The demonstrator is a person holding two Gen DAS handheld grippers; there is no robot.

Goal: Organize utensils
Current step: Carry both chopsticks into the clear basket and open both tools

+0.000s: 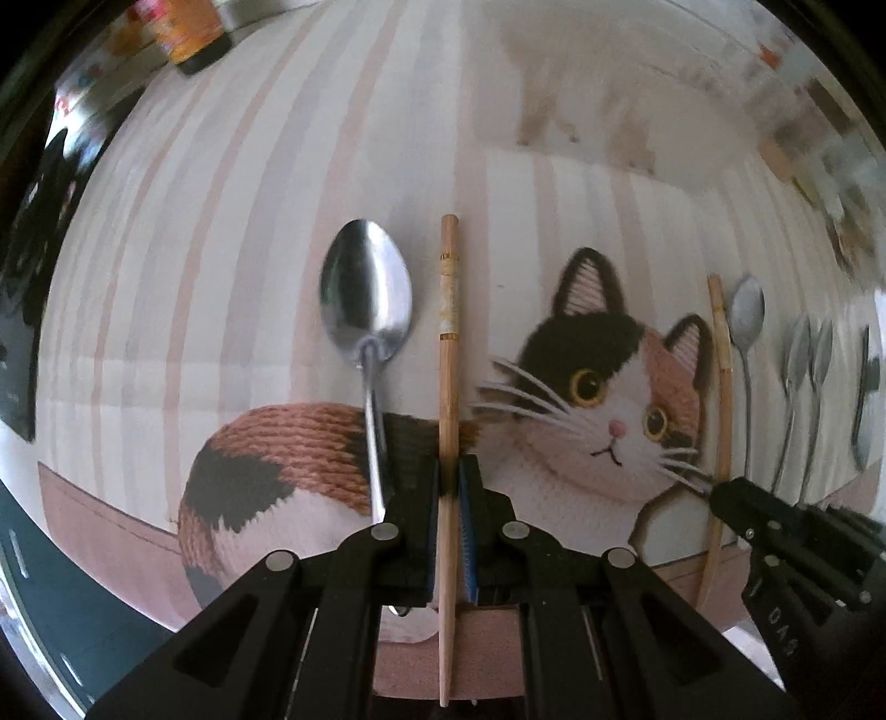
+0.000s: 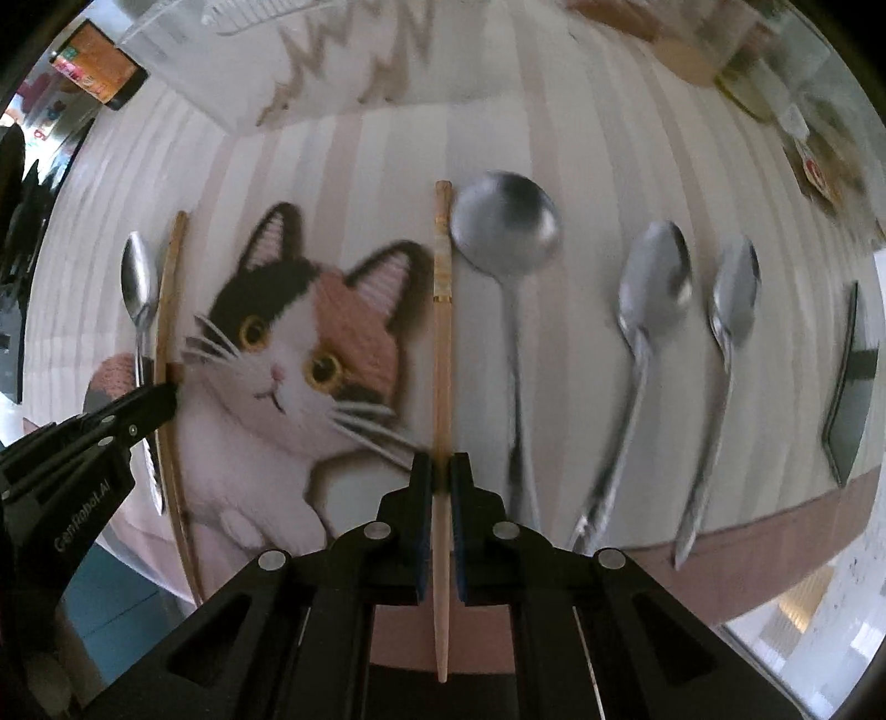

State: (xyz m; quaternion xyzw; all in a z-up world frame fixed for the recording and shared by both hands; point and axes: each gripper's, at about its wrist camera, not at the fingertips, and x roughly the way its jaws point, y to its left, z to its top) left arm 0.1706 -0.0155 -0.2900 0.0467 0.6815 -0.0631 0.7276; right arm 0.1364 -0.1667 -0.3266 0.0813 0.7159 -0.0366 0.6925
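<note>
A wooden chopstick [image 1: 448,343] runs straight up the left wrist view, and my left gripper [image 1: 449,471] is shut on its lower half. Just left of it lies a steel spoon [image 1: 366,293]. My right gripper [image 2: 441,468] is shut on a second chopstick [image 2: 442,332] in the same way, with a round-bowled spoon [image 2: 504,232] right beside it. Two more spoons [image 2: 656,277] [image 2: 733,288] lie further right. Each view shows the other gripper at its side: the right one [image 1: 720,493], the left one [image 2: 166,396].
Everything rests on a striped placemat [image 1: 249,194] printed with a calico cat [image 2: 288,332]. A dark flat object [image 2: 847,387] lies at the mat's right end. A phone [image 2: 99,66] and an orange-labelled container [image 1: 188,33] stand beyond the mat's far edge.
</note>
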